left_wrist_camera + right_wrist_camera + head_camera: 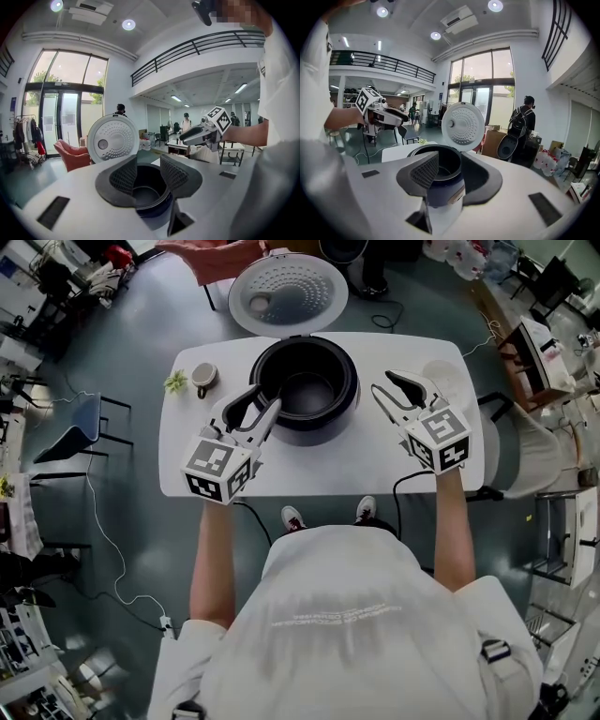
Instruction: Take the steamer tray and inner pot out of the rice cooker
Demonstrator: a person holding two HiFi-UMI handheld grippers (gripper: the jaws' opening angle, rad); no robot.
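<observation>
In the head view, the rice cooker (305,418) stood mid-table (187,479) with its lid (288,294) hinged up on the far side, and the dark inner pot (307,390) sat down in it. The pot was upright with its mouth facing straight up, so its axis ran vertically; being round, it had no long direction across the table. No steamer tray showed inside it. A pale round shape (455,381) on the table past the right gripper (382,383) might have been that tray, though I could not tell. The left gripper (265,401) hung near the cooker's near-left rim and the right stood off to the side, both unclenched and empty. A cup (203,378) stood near the left gripper's path and could be knocked by a wide swing. In the left gripper view, its jaws stood apart with only air between them, the inner pot (145,194) beyond and below, the lid (112,138) behind, and the right gripper (185,137) across. A pinch on one side of the thin rim would likely tilt the pot and wedge it against the cooker wall. In the right gripper view, the jaws were likewise parted and bare before the rice cooker (440,194). The raised lid (463,125) overhung the far edge, so a straight lift risked striking it. Smooth metal might also slip from the pads.
</observation>
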